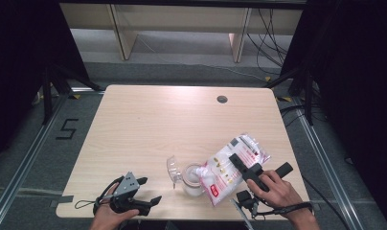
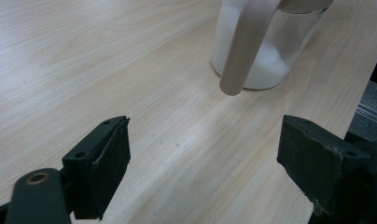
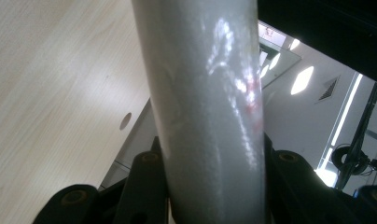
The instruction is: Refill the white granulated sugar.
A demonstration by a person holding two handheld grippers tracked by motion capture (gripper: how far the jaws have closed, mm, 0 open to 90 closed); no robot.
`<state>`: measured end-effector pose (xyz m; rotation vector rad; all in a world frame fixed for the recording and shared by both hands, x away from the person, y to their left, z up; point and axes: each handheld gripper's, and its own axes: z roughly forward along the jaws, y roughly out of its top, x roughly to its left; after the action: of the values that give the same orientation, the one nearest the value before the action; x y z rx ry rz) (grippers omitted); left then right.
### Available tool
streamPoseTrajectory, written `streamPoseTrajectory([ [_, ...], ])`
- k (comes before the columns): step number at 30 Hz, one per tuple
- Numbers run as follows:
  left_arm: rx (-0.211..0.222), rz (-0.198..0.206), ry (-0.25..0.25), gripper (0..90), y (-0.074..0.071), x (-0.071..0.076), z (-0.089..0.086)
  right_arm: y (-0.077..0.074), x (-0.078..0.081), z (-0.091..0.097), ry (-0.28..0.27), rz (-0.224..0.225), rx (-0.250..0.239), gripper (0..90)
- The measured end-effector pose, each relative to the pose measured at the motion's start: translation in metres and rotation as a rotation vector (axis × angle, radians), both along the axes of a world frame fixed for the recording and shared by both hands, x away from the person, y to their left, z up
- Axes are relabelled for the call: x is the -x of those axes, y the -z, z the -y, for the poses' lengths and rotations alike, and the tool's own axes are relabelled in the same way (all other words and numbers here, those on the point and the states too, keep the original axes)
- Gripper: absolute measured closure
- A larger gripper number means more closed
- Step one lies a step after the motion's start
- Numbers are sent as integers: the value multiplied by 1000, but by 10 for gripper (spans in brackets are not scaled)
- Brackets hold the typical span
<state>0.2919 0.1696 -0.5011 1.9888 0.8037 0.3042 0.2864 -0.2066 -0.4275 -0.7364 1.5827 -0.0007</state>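
left tool (image 1: 146, 190): mine, resting on the desk (image 1: 148, 124) at the near left corner, jaws apart, nothing between them. Idle, well apart from the jar.
left tool, own view (image 2: 203, 154): bare desk (image 2: 84, 56) between the pads (image 2: 109, 158). The jar (image 2: 270, 51) stands ahead, with white grains across the bottom.
lid (image 1: 172, 168): clear, flipped open, standing off the jar's left side. Opening step looks done.
jar (image 1: 193, 182): clear, upright near the desk's front edge, middle. Looks partly filled, white inside, though I cannot tell the exact level.
bag (image 1: 232, 168): white pouch with red print, tilted down-left, low corner touching or just over the jar's mouth. It bulges, so I judge plenty is left inside.
right tool (image 1: 244, 168): mine, jaws clamped across the bag's middle, holding it tipped over the jar.
right tool, own view: the bag (image 3: 210, 116) is pinched between the two black jaws, close up, shiny.
progress: I judge this mid-pour. Jar open, bag in position, some contents already in.
left to do: finish filling, lift the bag away and set it down, shut the lid. My left tool is free for that.
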Motion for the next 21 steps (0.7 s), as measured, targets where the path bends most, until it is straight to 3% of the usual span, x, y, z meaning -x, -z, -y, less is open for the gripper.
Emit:
streamPoseTrajectory([
  [21,-1,1,1,167,0,0,0,-1,0,1,-1,2,-6,695],
])
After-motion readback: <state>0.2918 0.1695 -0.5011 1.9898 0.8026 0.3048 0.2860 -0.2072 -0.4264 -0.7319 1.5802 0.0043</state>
